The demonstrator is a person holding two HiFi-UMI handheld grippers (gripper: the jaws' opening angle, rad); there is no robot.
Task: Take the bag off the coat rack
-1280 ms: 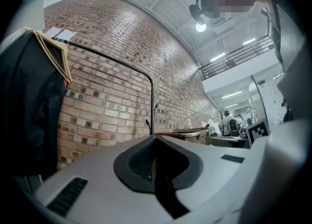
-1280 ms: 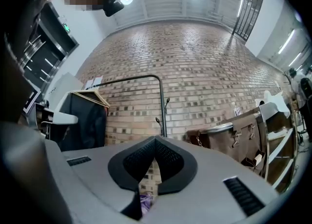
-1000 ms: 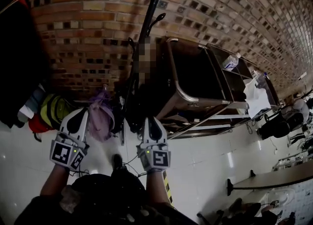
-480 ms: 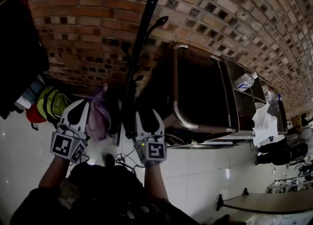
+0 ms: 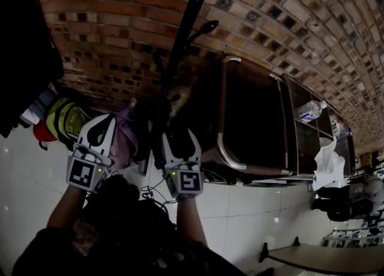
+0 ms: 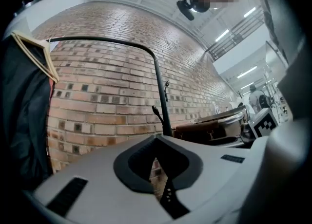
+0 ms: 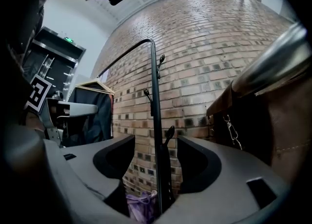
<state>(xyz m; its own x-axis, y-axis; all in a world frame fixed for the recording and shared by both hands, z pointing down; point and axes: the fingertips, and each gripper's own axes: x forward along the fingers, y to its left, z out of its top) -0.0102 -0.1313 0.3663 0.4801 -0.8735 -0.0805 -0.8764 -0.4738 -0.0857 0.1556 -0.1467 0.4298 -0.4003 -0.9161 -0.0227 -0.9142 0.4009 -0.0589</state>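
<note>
Head view, looking steeply down at a brick wall [image 5: 108, 35] and a white tiled floor [image 5: 27, 191]. At far left, dark clothing [image 5: 24, 41] hangs, with a yellow-green item [image 5: 65, 122] low beneath it. Next comes the left claw [image 5: 103, 129], raised toward the wall. In the left gripper view its two jaws are pressed together at the tips, with nothing pinched and only brick beyond them. Just to its right is the purple bag [image 5: 124, 138], low down between the left claw and the coat rack [image 5: 180, 59]. Whether the bag hangs from a hook or rests on the floor cannot be told. The coat rack is a thin black pole with small hooks [image 5: 206, 27], standing close to the wall. The right claw [image 5: 179, 140] is just right of the pole's lower part. In the right gripper view its jaws are spread wide, the pole shows in the gap touching neither jaw, and the purple bag appears low in that gap. That view also shows a brown leather flap [image 7: 243, 106] with a metal clasp [image 7: 229, 128] to the right of the pole. Farther right in the head view stands a dark desk [image 5: 223, 131] edged by a chrome rail. It carries a water bottle [image 5: 312, 111] and a white cloth [image 5: 327, 158].
</note>
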